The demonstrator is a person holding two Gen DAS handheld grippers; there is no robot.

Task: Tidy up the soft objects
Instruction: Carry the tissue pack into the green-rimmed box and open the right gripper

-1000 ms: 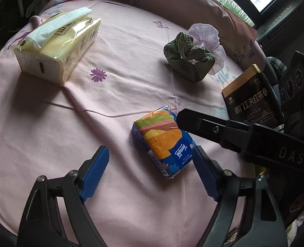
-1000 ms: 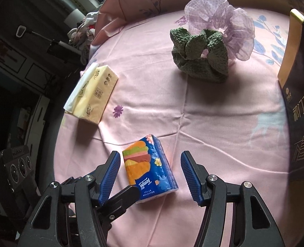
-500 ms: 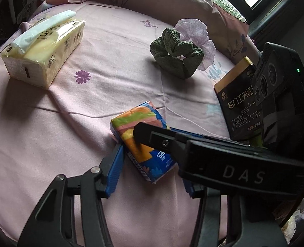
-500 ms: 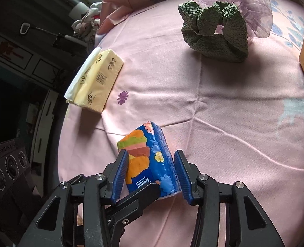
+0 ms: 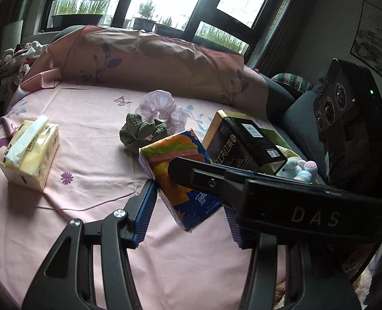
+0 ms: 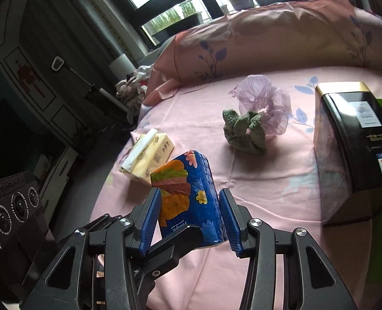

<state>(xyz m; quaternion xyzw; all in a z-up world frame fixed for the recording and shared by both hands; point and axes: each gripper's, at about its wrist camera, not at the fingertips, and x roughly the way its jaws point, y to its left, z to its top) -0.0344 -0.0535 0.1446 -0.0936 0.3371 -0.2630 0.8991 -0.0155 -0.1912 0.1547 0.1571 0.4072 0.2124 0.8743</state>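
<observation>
A small colourful tissue pack (image 5: pixel 175 170) (image 6: pixel 188 180) hangs tilted above the pink cloth (image 5: pixel 92 113). My left gripper (image 5: pixel 188 214) is shut on it, and its blue pads press the pack's two sides. My right gripper (image 6: pixel 191 219) is shut on the same pack from the other side. In the left wrist view one black finger of the right gripper (image 5: pixel 242 191) crosses in front of the pack. On the cloth lie a yellow tissue box (image 5: pixel 30 155) (image 6: pixel 149 157), a green knitted scrunchie (image 5: pixel 142 134) (image 6: pixel 245 134) and a lilac gauze scrunchie (image 5: pixel 162 108) (image 6: pixel 263 103).
A black and gold tea tin (image 5: pixel 242 142) (image 6: pixel 353 149) stands at the right edge of the cloth. A pastel plush toy (image 5: pixel 299 168) lies beyond it. A pink cushion (image 5: pixel 152 59) borders the back, below the windows. Clothes (image 6: pixel 131 87) are heaped at the far left.
Both grippers closed on the tissue pack and lifted it off the cloth. Both views have tipped up and now take in the cushion and the windows.
</observation>
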